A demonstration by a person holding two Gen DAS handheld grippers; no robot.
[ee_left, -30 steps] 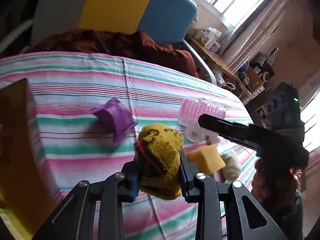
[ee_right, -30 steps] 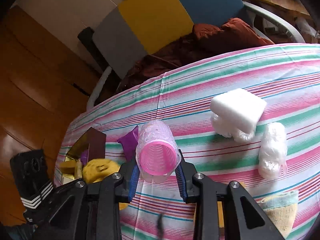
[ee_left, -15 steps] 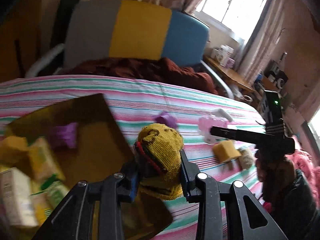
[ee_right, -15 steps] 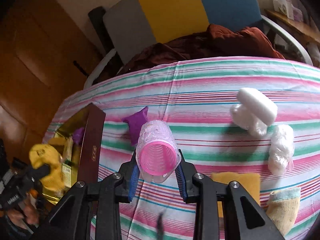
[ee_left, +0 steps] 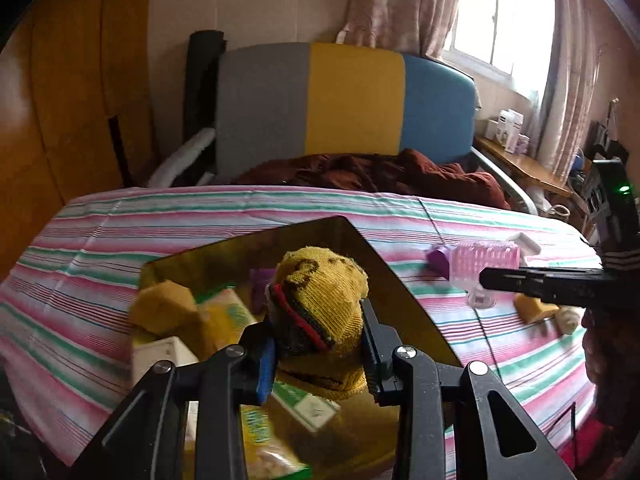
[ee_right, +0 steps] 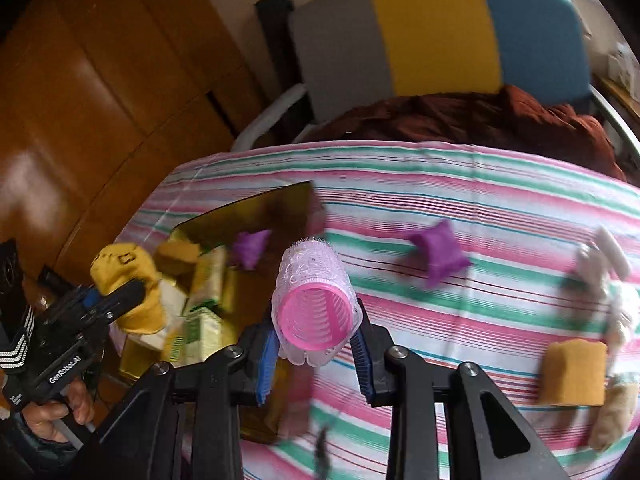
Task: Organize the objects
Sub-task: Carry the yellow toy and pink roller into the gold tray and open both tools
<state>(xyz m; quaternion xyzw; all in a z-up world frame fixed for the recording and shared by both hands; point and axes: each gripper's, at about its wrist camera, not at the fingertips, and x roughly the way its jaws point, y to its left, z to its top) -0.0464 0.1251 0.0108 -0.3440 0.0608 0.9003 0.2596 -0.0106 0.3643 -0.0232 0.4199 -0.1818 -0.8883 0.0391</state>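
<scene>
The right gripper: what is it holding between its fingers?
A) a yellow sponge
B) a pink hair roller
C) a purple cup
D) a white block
B: the right gripper is shut on the pink hair roller, whose open pink end faces the camera; the purple cup and yellow sponge lie apart on the striped cloth.

Two close wrist views angled down, sharing gold box [ee_left: 404, 280]
</scene>
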